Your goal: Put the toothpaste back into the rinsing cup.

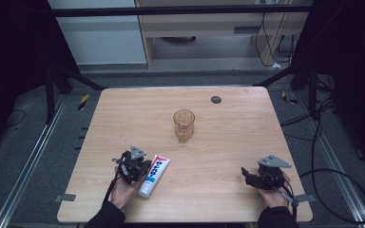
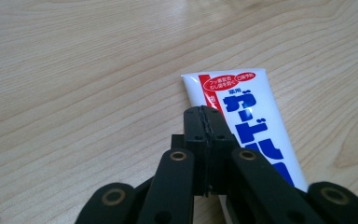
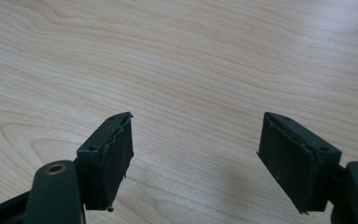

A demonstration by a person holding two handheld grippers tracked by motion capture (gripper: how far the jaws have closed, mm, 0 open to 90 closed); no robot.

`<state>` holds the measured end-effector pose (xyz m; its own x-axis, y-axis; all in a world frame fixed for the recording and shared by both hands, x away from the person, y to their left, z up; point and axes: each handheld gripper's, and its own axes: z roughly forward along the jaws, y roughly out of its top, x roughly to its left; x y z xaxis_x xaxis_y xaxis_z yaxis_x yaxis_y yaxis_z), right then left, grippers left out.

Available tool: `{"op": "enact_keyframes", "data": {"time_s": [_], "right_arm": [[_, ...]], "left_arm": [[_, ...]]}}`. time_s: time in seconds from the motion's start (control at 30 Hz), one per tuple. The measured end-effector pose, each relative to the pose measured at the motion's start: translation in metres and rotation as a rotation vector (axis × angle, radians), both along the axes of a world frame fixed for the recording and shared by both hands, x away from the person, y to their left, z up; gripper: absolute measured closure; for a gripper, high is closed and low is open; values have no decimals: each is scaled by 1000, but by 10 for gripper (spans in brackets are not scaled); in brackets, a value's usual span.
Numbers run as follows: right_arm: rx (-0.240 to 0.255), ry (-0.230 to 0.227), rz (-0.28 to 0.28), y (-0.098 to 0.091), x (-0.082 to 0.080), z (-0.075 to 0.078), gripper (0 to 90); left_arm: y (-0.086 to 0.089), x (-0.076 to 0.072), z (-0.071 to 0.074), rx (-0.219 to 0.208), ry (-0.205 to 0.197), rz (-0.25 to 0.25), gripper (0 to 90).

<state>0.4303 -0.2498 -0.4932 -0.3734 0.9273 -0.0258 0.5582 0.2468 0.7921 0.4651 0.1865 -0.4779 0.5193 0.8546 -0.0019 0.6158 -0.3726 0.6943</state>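
A white toothpaste tube (image 1: 154, 175) with blue and red print lies flat near the table's front left, cap end toward the person. My left gripper (image 1: 140, 168) sits just left of it, low over the wood. In the left gripper view its jaws are pressed together, shut on nothing, with the tube (image 2: 251, 116) lying beside and partly behind them. My right gripper (image 1: 247, 175) rests near the front right edge. Its jaws stand wide apart over bare wood, as the right gripper view (image 3: 196, 154) shows. A clear amber plastic cup (image 1: 184, 124) stands upright at the table's middle.
The wooden table (image 1: 228, 142) has a small dark round cap (image 1: 216, 99) near its far edge. Dark floor, cables and metal frame rails surround the table. A person's hands and dark sleeves come in from the front edge.
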Motion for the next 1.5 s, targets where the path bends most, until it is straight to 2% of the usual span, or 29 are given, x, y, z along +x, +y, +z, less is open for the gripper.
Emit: {"op": "enact_keyframes", "data": {"time_s": [0.17,0.4,0.53,0.57,0.63,0.7,0.8,0.83,0.93,0.97,1.17,1.27,1.47,1.5], "right_arm": [[-2,1,3,0,0,0,259],[-3,3,7,1,1,-1,258],[-2,3,0,0,0,0,258],[-2,2,0,0,0,0,257],[-3,3,1,0,0,0,257],[-3,2,2,-1,0,-1,257],[-5,1,2,-1,0,-1,256],[-4,3,-1,-1,0,-1,255],[-7,3,-2,-1,0,-1,254],[-5,5,-4,-1,0,-1,253],[-3,8,-10,-2,0,-1,250],[-2,8,-10,-2,0,-1,250],[0,10,-12,-2,0,-1,250],[0,10,-11,-2,0,-1,250]], "left_arm": [[-2,-1,1,-12,-7,-13,886],[-4,-2,3,-6,-8,-29,874],[-2,-2,6,-3,-7,-37,810],[-2,-3,9,-5,-14,-39,781],[-1,-3,15,5,0,-56,715],[-2,-5,20,11,-35,-62,646],[-2,-5,25,11,-38,-72,527],[-2,-6,32,5,-50,-74,503],[-1,-6,37,-4,-36,-80,444],[1,-4,44,-9,-16,-82,421],[2,2,59,-30,-1,-77,352],[-1,5,64,-13,12,-85,305],[-8,8,71,22,11,-102,256],[-13,8,73,36,13,-117,251]]}}
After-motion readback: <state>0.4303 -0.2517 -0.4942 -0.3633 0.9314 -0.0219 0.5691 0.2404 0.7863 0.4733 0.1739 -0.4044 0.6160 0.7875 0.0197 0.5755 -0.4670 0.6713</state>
